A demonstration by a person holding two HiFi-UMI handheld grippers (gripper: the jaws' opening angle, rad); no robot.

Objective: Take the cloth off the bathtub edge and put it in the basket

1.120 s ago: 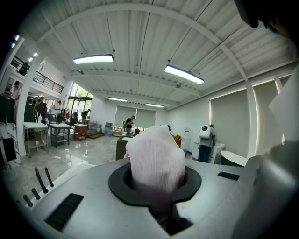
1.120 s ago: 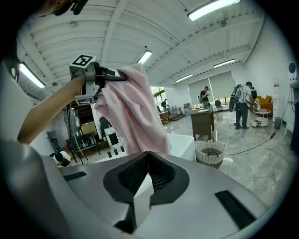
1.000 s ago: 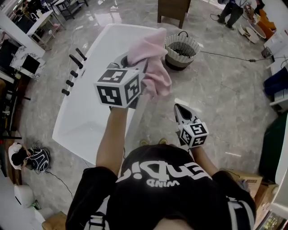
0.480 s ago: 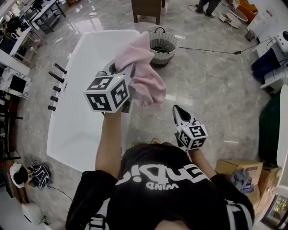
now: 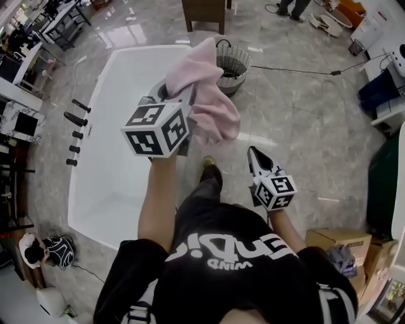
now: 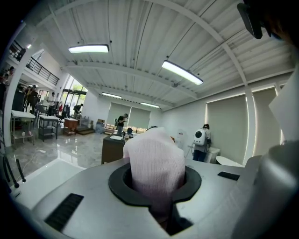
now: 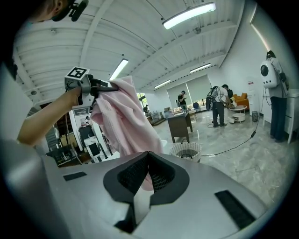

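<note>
My left gripper [image 5: 183,95] is raised in front of me, shut on a pink cloth [image 5: 209,95] that bunches above its jaws and hangs to the right. In the left gripper view the cloth [image 6: 156,163] fills the gap between the jaws of the left gripper [image 6: 161,205]. The white bathtub [image 5: 120,126] lies below and to the left. A white woven basket [image 5: 233,63] stands on the floor just beyond the cloth. My right gripper [image 5: 256,158] is lower right, shut and holding nothing; its own view shows the right gripper [image 7: 145,186], the cloth [image 7: 124,116] and the basket [image 7: 187,150].
Black tap handles [image 5: 76,120] line the tub's left rim. A dark wooden cabinet [image 5: 204,12] stands behind the basket, and a black cable [image 5: 304,69] runs along the floor to its right. Cardboard boxes [image 5: 338,240] sit at lower right. A person [image 5: 291,7] stands far back.
I have stepped along the tub and a foot now shows on the floor ahead. Both grippers travelled with me; the cloth stays in the left one.
</note>
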